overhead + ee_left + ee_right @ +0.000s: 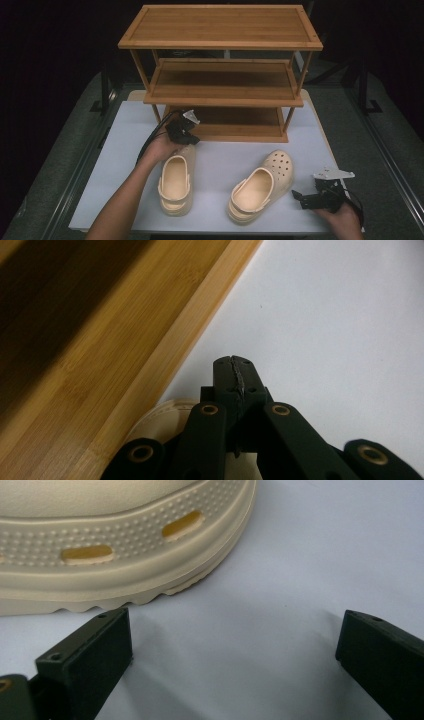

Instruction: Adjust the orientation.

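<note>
While two tan clogs wait on the white bench (125,150), the grippers get ready by the wooden shoe rack (220,75).

The left clog (176,182) lies near the front of the bench with its long side running front to back and its toe pointing at the rack. The left gripper (186,140) sits at that toe with its jaws pressed together, and I cannot tell if it pinches anything. The right clog (262,185) leans its toe toward the rack and a bit to the right. The right gripper (300,196) waits just beside its heel with jaws wide apart. The clogs look light, soft and bendy, not slippery. The heel rim or side wall looks like a good spot to grab.
</note>
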A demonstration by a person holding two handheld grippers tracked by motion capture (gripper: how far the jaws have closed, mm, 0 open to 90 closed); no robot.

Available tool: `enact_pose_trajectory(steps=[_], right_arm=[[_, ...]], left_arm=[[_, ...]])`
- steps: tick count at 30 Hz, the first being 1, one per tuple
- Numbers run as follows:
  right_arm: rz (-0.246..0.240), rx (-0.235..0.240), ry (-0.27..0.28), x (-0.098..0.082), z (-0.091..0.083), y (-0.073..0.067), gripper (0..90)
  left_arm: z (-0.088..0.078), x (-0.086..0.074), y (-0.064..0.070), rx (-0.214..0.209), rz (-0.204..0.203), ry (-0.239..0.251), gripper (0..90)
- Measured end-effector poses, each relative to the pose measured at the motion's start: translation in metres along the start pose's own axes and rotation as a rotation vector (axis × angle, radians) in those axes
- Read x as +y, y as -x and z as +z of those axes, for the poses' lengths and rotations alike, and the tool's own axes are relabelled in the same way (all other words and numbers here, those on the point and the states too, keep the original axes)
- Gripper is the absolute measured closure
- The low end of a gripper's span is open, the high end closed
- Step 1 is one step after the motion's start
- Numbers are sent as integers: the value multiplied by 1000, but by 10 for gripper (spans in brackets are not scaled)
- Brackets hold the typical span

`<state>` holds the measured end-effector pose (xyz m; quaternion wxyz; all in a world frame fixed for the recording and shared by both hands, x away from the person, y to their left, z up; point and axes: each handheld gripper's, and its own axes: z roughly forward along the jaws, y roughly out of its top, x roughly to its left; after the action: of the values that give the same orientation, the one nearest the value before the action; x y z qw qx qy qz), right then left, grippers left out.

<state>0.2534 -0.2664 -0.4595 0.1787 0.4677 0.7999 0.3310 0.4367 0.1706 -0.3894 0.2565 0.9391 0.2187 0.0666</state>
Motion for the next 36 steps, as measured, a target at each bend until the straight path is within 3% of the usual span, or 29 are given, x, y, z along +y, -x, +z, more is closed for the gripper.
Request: enact_pose_trajectory(steps=[12, 14, 15, 20, 21, 23, 24, 31, 36], right_arm=[[0, 0, 0, 0, 0, 0, 12], [0, 0, 0, 0, 0, 0, 12], [0, 0, 0, 0, 0, 0, 12], [-1, 0, 0, 0, 0, 0, 12], [0, 0, 0, 0, 0, 0, 12], [0, 1, 0, 0, 0, 0, 12], [0, 1, 0, 0, 0, 0, 12], [-1, -1, 0, 0, 0, 0, 12], [-1, -1, 0, 0, 0, 0, 12]], left_arm=[[-5, -8, -7, 5, -26, 15, 900], [-7, -9, -6, 8, -32, 33, 900], [-9, -11, -3, -9, -64, 72, 900], [-24, -18, 4, -2, -94, 125, 735], [-31, -22, 7, 4, -110, 147, 735], [-48, -32, 13, 15, -128, 199, 645], [-48, -32, 13, 15, -128, 199, 625], [-90, -64, 31, 34, -188, 288, 490], [-97, -87, 49, 45, -205, 319, 445]])
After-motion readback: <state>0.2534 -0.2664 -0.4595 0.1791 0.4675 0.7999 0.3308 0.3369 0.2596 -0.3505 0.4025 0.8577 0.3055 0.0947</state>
